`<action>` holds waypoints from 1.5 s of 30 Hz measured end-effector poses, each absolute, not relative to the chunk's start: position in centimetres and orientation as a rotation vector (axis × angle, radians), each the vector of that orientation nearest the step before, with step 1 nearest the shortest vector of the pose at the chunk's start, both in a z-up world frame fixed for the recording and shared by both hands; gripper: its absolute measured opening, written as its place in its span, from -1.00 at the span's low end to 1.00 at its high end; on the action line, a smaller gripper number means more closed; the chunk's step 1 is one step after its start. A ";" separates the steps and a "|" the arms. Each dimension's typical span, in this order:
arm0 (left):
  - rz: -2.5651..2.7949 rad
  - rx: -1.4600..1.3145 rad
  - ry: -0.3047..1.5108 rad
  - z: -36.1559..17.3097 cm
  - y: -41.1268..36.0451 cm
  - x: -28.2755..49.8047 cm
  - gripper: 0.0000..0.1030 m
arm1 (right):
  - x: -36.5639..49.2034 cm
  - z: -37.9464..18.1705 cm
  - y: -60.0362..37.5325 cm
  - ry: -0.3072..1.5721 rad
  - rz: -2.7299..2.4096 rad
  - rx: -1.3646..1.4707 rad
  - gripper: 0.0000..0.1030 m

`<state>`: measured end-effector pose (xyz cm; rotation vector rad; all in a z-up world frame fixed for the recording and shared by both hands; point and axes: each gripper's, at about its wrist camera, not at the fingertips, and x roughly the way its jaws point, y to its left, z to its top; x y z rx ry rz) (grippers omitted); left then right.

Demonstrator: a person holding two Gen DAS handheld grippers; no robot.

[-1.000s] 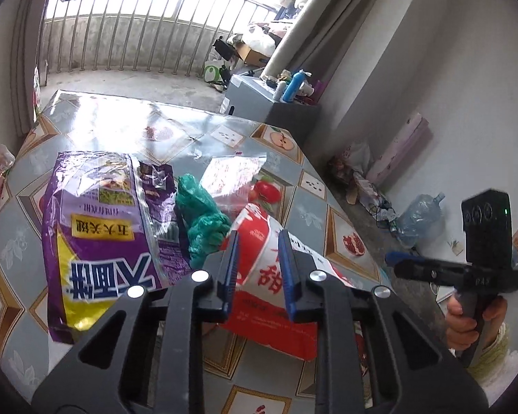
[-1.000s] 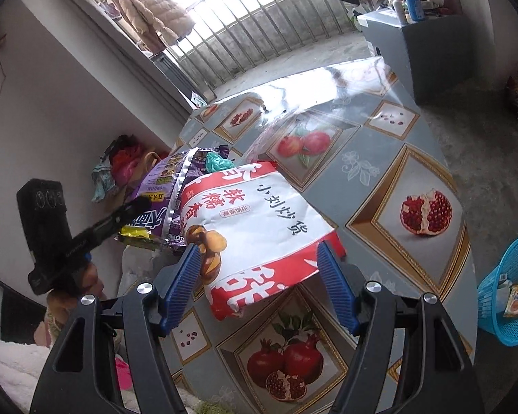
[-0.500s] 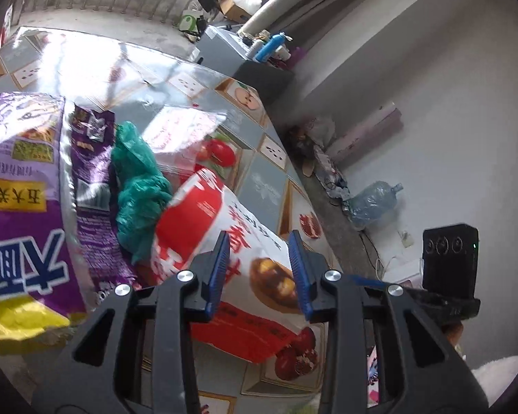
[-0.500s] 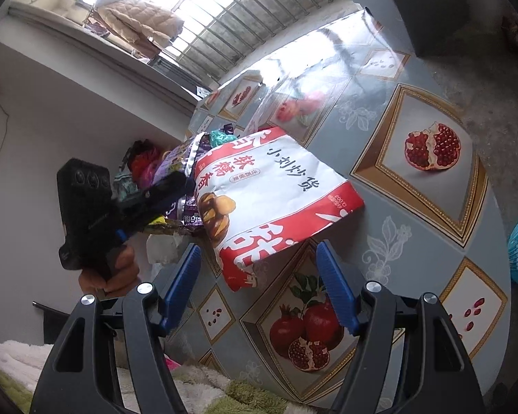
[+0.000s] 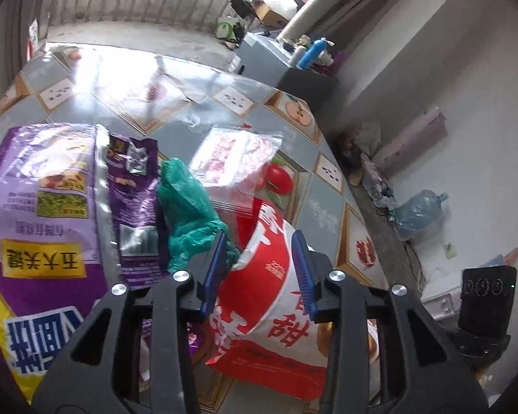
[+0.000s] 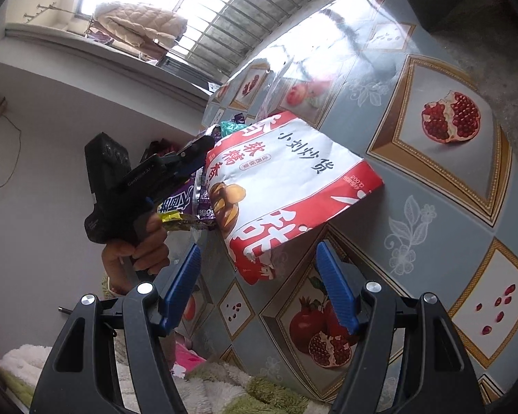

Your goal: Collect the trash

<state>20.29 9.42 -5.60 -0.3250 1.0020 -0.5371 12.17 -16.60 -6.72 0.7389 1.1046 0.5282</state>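
Note:
A red-and-white snack bag (image 5: 276, 276) lies puffed up on the fruit-patterned table (image 5: 127, 89). My left gripper (image 5: 259, 234) hovers over the bag's near end with its jaws opening. The bag shows between the blue pads, which do not press it. In the right wrist view that same bag (image 6: 293, 179) has its lower corner between the fingertips of my right gripper (image 6: 259, 248), which stands wide open and does not touch it. The left gripper (image 6: 197, 151), held by a hand (image 6: 138, 248), sits at the bag's upper left edge. A crumpled green plastic bag (image 5: 186, 207) and a large purple bag (image 5: 41, 227) lie to the left.
A clear plastic bag (image 5: 238, 158) and a small purple wrapper (image 5: 131, 158) lie farther back on the table. A grey cabinet (image 5: 293, 79) with bottles stands beyond the table, and a water jug (image 5: 418, 210) is on the floor at the right. A fluffy cloth (image 6: 224, 386) borders the table's near edge.
The left jaws have spread wider as the left gripper came forward and down over the red bag. The right gripper has sunk and rolled, so the bag's corner now lies between its fingertips.

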 end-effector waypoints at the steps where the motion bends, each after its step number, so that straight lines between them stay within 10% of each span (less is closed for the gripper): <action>1: -0.553 -0.339 1.007 -5.7 9.4 20.2 -0.25 | 12.2 -6.9 -16.4 1.113 0.532 0.738 0.25; 12: -0.685 -0.319 1.033 -5.1 7.9 16.6 -0.18 | 11.9 -6.9 -20.9 1.084 0.469 0.845 -0.21; 45: -0.574 -0.097 0.931 -5.9 4.4 11.1 -0.18 | 9.0 -9.4 -25.7 0.957 0.420 1.088 -0.09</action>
